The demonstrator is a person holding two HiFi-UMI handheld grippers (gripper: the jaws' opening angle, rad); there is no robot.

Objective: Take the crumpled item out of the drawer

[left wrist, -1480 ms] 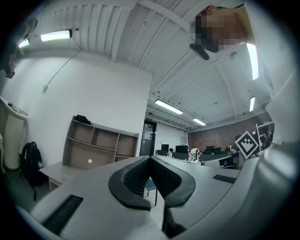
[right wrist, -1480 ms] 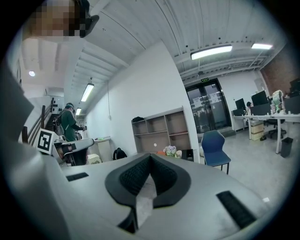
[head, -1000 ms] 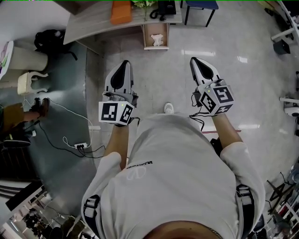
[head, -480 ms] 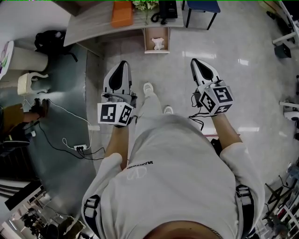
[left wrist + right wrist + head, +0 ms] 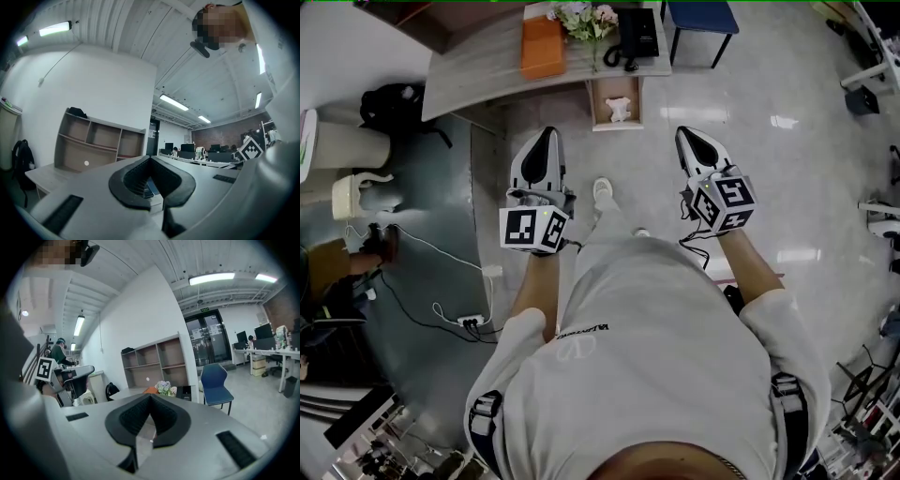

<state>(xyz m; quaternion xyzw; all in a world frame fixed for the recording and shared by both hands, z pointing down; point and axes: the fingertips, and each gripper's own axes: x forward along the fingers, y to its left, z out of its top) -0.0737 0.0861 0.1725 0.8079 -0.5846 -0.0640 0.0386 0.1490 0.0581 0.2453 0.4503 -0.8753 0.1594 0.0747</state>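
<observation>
— Where is the crumpled item [image 5: 619,109] lying?

— It is lying inside the open drawer [image 5: 593,103], top centre of the head view, under the edge of the desk [image 5: 478,70]. Nothing is touching it.

— What are the grippers doing?

— The left gripper [image 5: 546,133] is hanging left of centre and the right gripper [image 5: 685,134] right of centre. Both are pointing toward the top of the frame, and both are well short of the drawer, which is sitting between their lines.

— How are the jaws standing?

— In each gripper view the dark pads are meeting at the tips. Both pairs are pressing together on nothing.

— What else is showing?

— Flowers [image 5: 583,17], an orange box [image 5: 542,45] and a phone [image 5: 634,33] are sitting on the desk, and a blue chair [image 5: 698,14] is standing to its right.
</observation>
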